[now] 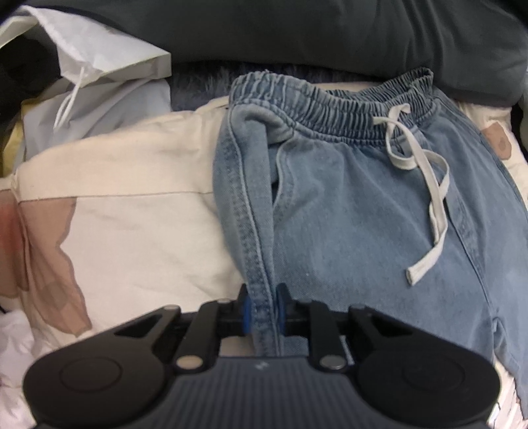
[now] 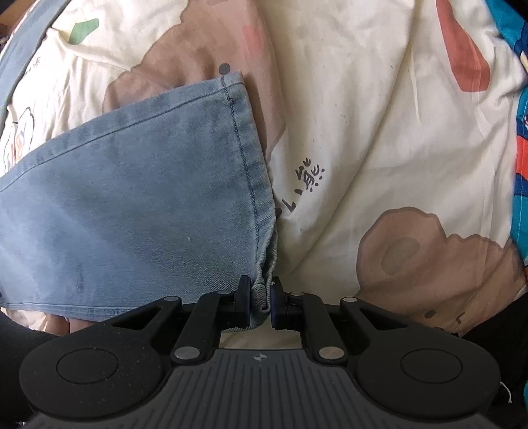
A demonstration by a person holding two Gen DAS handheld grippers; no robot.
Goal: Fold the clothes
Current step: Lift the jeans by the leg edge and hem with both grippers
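Light blue denim pants (image 1: 346, 204) with an elastic waistband and a pale drawstring (image 1: 425, 184) lie on a cream patterned bedsheet (image 1: 132, 198). My left gripper (image 1: 263, 310) is shut on the pants' left side seam, below the waistband. In the right wrist view a pant leg (image 2: 132, 214) stretches to the left, its hem running up the middle. My right gripper (image 2: 262, 300) is shut on the bunched lower corner of that hem.
A white paper bag (image 1: 99, 56) with string sits at the back left, beside pale blue cloth. A dark grey pillow or cushion (image 1: 330, 29) runs along the back. A colourful blue and orange fabric (image 2: 519, 132) borders the sheet (image 2: 363, 132) on the right.
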